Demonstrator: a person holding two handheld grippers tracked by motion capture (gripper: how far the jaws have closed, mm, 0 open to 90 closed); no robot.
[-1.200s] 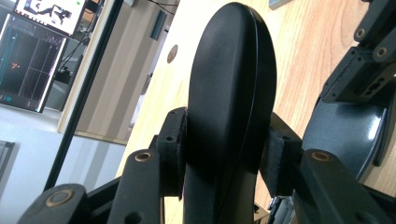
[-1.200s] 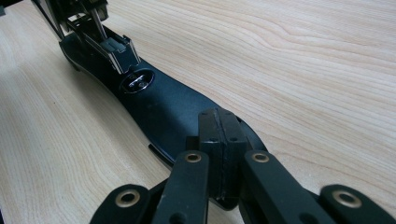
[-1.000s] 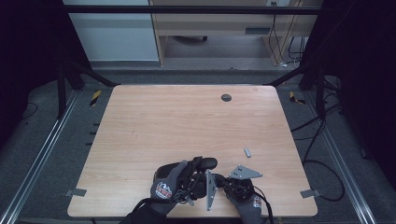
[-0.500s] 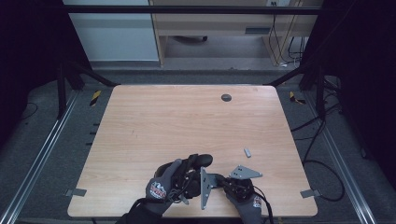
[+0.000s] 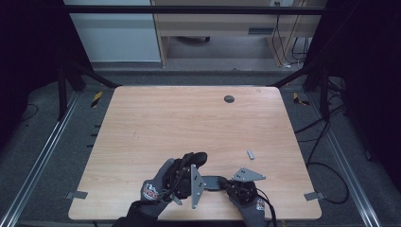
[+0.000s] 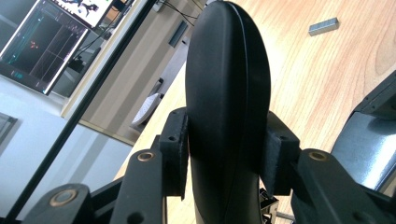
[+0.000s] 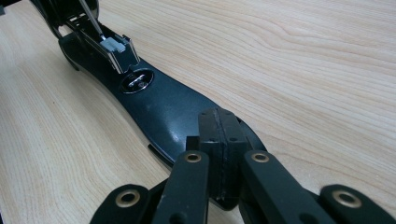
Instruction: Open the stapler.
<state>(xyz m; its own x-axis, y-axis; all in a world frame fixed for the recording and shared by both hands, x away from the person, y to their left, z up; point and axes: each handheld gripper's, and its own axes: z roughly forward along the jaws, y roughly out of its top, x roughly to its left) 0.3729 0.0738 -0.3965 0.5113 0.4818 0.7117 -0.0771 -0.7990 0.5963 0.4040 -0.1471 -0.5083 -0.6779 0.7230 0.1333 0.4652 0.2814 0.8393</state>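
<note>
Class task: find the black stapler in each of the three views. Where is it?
High view: stapler low centre, by the table's near edge.
Left gripper view: centre, upright between the jaws.
Right gripper view: runs from top left to the jaws.
Shared landmark: the wooden table.

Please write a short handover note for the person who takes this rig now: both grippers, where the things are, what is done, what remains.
Left gripper: shut on the stapler lid, raised off the table.
Right gripper: shut on the end of the stapler base, which lies flat on the wood.
Staple strip: loose on the table, beyond the right gripper.
Done: stapler opened, magazine exposed.
Left, probably: load the strip and close the lid.
</note>
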